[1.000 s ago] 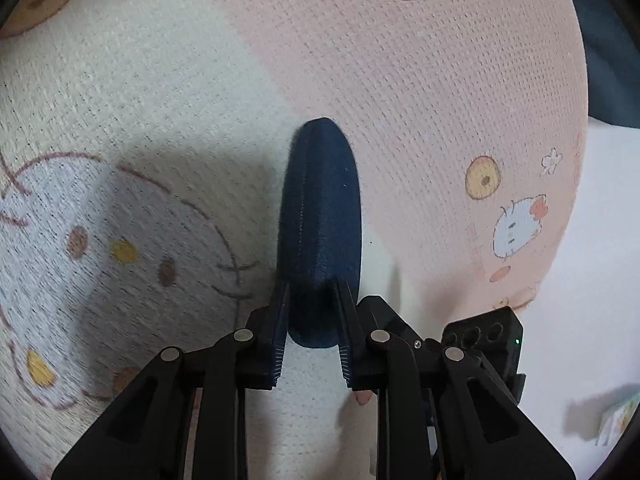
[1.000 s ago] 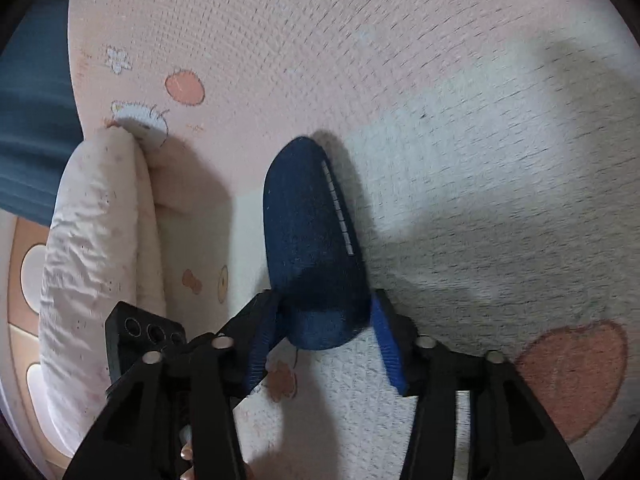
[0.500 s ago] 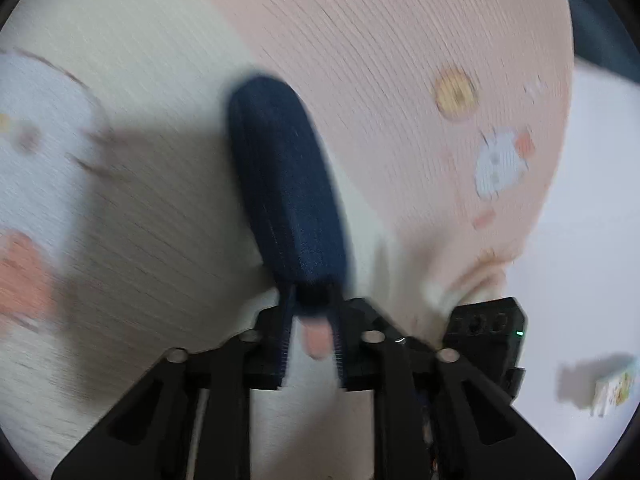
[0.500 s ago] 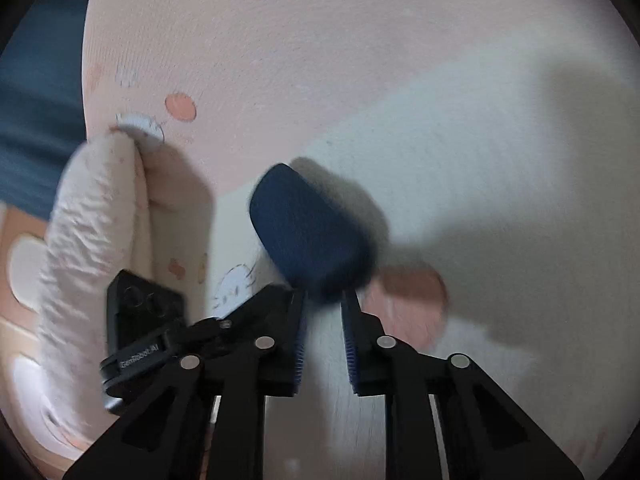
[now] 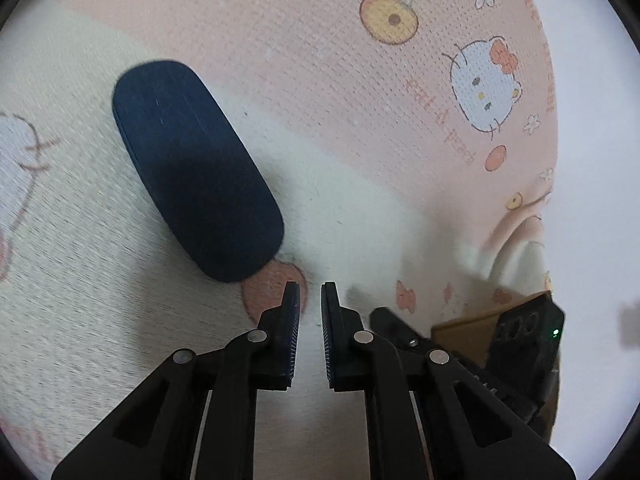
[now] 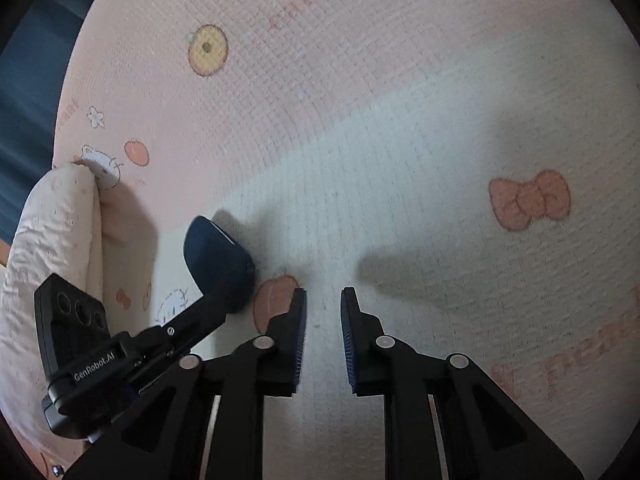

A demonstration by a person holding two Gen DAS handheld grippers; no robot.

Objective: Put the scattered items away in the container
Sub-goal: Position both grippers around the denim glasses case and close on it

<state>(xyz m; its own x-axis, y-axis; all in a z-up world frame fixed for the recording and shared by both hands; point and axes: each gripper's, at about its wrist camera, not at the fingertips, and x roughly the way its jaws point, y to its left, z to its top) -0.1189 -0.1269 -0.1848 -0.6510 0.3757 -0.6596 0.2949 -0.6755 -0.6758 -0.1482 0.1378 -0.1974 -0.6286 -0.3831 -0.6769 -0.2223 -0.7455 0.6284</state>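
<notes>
A dark blue oval case (image 5: 196, 184) lies flat on the pink-and-cream Hello Kitty blanket (image 5: 360, 100), up and left of my left gripper (image 5: 310, 304). The left gripper holds nothing; its jaws stand a narrow gap apart. In the right wrist view the same case (image 6: 218, 262) lies left of my right gripper (image 6: 323, 308), partly hidden behind the left gripper's body (image 6: 80, 368). The right gripper is open and empty over the cream part of the blanket (image 6: 400, 200). No container shows in either view.
A rolled cream edge of the blanket (image 6: 52, 240) runs along the left of the right wrist view. A dark blue surface (image 6: 28, 80) lies beyond it. A white surface (image 5: 592, 160) borders the blanket on the right of the left wrist view.
Both grippers held the blue case upright between them; both have let go. The case now lies flat on the blanket and both grippers have drawn back from it.
</notes>
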